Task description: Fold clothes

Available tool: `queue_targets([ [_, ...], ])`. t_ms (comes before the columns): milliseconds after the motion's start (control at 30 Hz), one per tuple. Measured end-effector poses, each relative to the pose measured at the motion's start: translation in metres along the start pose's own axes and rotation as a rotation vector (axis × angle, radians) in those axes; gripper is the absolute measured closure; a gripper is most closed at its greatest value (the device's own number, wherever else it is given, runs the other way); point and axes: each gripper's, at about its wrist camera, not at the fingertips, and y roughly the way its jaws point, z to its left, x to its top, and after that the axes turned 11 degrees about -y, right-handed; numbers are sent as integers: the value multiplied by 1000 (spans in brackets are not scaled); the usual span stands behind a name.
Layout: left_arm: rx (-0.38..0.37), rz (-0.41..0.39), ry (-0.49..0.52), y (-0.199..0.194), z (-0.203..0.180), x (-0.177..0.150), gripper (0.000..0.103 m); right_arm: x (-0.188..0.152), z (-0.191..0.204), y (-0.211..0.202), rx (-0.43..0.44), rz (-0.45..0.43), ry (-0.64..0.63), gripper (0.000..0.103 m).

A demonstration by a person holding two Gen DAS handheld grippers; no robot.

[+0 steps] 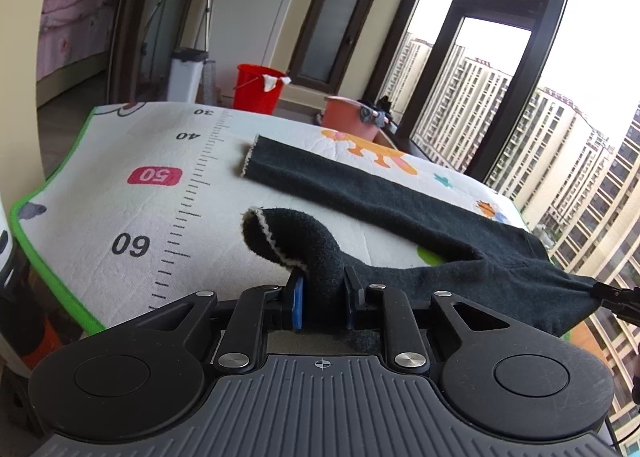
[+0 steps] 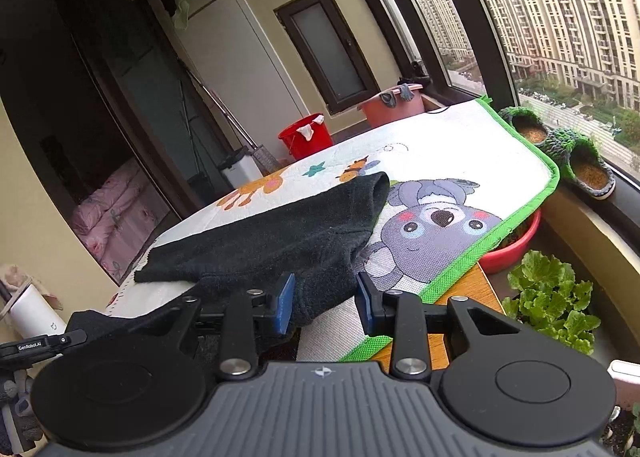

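Dark knitted leggings (image 1: 400,209) lie across the printed play mat (image 1: 120,185), and the mat serves as landmark for everything else. One leg is stretched flat over the mat's middle toward the printed ruler, while the other leg's cuff (image 1: 276,233) is raised off the mat, pinched between the closed pads of the left gripper (image 1: 322,297). At the mat's near corner, over the koala print, the right gripper (image 2: 325,305) has the waist end between its pads; its jaws stand partly apart there, and whether both pads press the cloth I cannot tell from its own view, though the left view shows the fabric drawn taut to its tip. I judge the step in hand to be the first fold: both ends taken up, ready to carry the lifted leg over the flat one. That move calls for raising both ends together and laying edge on edge without dragging the flat leg. Beyond the mat's green border sit a red bucket (image 1: 258,87) and a pink basin (image 1: 352,117), well apart; the mat's far side is bare, giving room.
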Motion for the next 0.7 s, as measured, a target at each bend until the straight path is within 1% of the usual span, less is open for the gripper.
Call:
queue_targets([
  [133, -6, -6, -5, 29, -2, 43, 82, 32, 1, 16, 24, -12, -9, 71],
  [200, 0, -8, 4, 46, -6, 62, 82, 50, 0, 32, 24, -13, -5, 72],
  [333, 5, -10, -9, 88, -10, 105, 82, 84, 1, 75, -4, 9, -41, 72],
  [400, 20, -15, -9, 110, -13, 121, 81, 99, 5, 104, -30, 31, -79, 72],
  [433, 36, -20, -10, 121, -13, 128, 79, 105, 8, 116, -40, 41, -99, 72],
  [500, 77, -36, -12, 141, -12, 139, 79, 114, 12, 143, -55, 62, -134, 72],
  [600, 109, -39, -64, 161, -1, 155, 79, 124, 13, 181, -92, 91, -164, 72],
  [633, 112, -38, -75, 165, 4, 162, 76, 126, 12, 192, -107, 100, -169, 72],
  [667, 104, -35, -69, 166, 7, 166, 70, 127, 11, 200, -131, 104, -184, 72],
  [700, 86, -34, -40, 164, 7, 168, 64, 127, 9, 204, -159, 105, -201, 72],
])
